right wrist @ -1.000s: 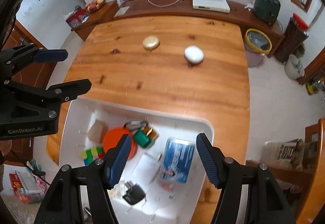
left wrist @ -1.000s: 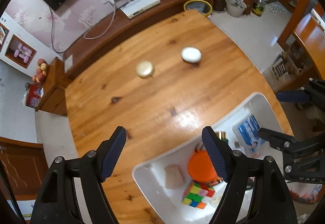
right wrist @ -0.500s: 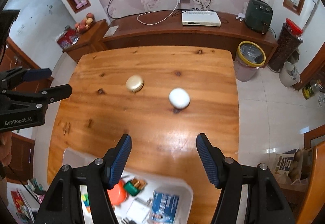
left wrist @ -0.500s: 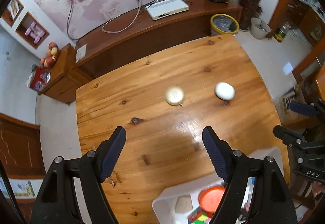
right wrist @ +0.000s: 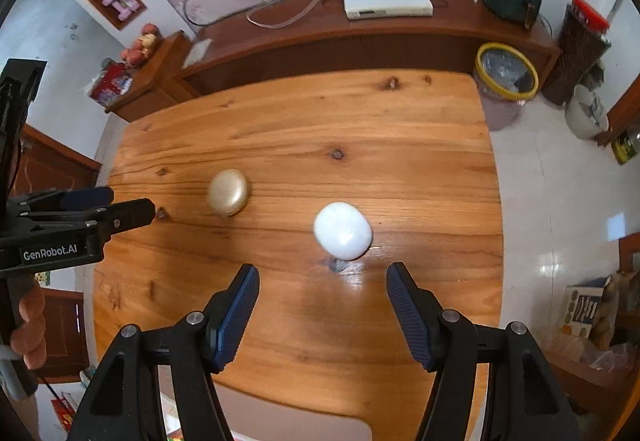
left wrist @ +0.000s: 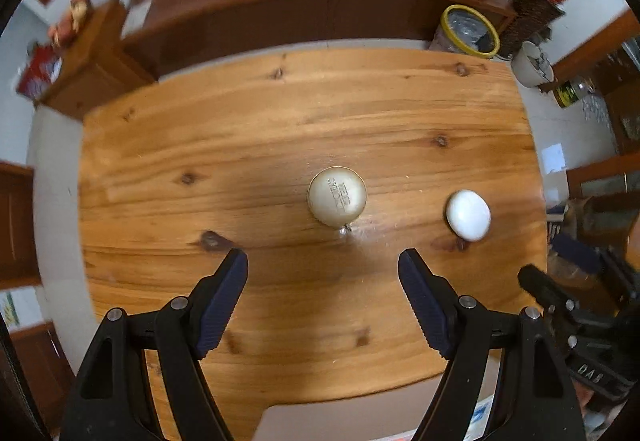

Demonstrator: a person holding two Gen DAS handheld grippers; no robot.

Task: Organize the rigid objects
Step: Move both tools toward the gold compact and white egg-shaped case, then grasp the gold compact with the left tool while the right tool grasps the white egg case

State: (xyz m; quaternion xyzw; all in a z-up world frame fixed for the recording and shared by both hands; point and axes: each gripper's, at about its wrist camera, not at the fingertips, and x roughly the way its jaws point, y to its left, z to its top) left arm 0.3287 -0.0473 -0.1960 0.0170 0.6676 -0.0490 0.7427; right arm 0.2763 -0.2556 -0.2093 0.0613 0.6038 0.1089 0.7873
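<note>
A round gold case [left wrist: 337, 196] with embossed lettering lies on the wooden table [left wrist: 280, 113], just ahead of my left gripper [left wrist: 323, 265], which is open with nothing between its fingers. To its right rests a white oval case [left wrist: 468, 215]. In the right wrist view the white oval case [right wrist: 342, 230] sits just beyond my open, empty right gripper [right wrist: 322, 279], and the gold case [right wrist: 229, 192] lies further left. The left gripper [right wrist: 120, 207] shows side-on at that view's left edge, a hand [right wrist: 28, 333] on its handle.
The rim of a white bin [right wrist: 296, 423] peeks in at the bottom, at the table's near edge. Behind the table stands a dark wooden sideboard [right wrist: 360, 37] with a white box and cables. A yellow-rimmed waste bin [right wrist: 506, 77] sits on the tiled floor at the right.
Both grippers have travelled from above the white bin out over the table and lower, so the two cases now appear larger and closer. The bin has slid almost out of view. Jaws unchanged.
</note>
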